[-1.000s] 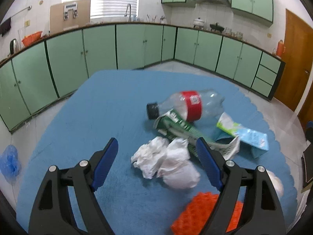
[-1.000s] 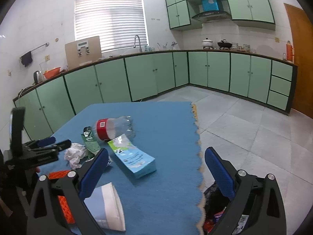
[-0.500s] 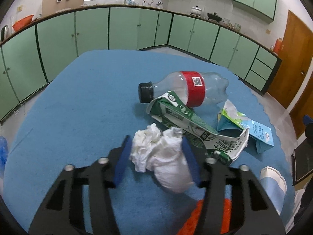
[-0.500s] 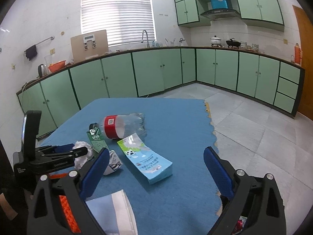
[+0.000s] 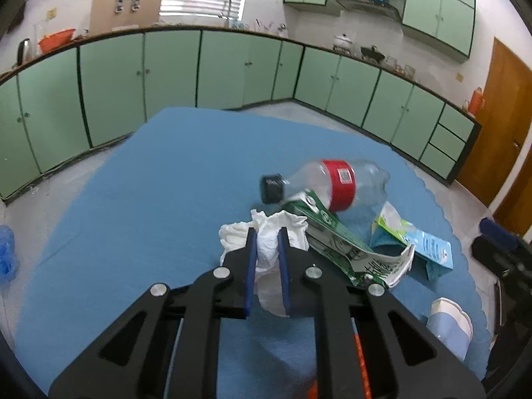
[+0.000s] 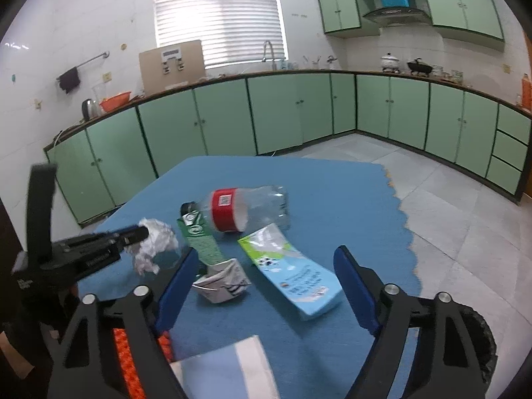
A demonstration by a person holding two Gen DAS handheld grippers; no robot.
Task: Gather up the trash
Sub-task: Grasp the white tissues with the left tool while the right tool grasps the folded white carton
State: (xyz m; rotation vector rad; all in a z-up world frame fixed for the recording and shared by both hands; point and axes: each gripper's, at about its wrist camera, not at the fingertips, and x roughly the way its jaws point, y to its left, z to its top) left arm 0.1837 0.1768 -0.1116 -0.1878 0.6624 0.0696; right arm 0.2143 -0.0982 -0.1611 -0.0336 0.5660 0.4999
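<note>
A crumpled white tissue (image 5: pixel 282 222) sits squeezed between the blue pads of my left gripper (image 5: pixel 267 236), whose jaws are closing on it. The right wrist view shows the same tissue (image 6: pixel 156 239) at the left gripper's tip (image 6: pixel 136 232). Behind it lie a torn green carton (image 5: pixel 332 236), a clear bottle with a red label (image 5: pixel 335 183) and a light blue carton (image 5: pixel 422 249). My right gripper (image 6: pixel 266 256) hangs just above the blue carton (image 6: pixel 292 272) and the green carton's torn end (image 6: pixel 222 282). Its jaws are closing, still wide apart, and touch nothing.
The trash rests on a blue tablecloth (image 5: pixel 149 199) with a scalloped right edge. A paper cup (image 6: pixel 226 365) and an orange mesh piece (image 6: pixel 126 359) lie near the front. A dark bin (image 6: pixel 478 349) stands beside the table. Green cabinets (image 6: pixel 282 113) line the walls.
The left jaws have come together on the tissue, which now bunches between the pads. The right gripper has moved in toward the cartons and its jaws have narrowed a little.
</note>
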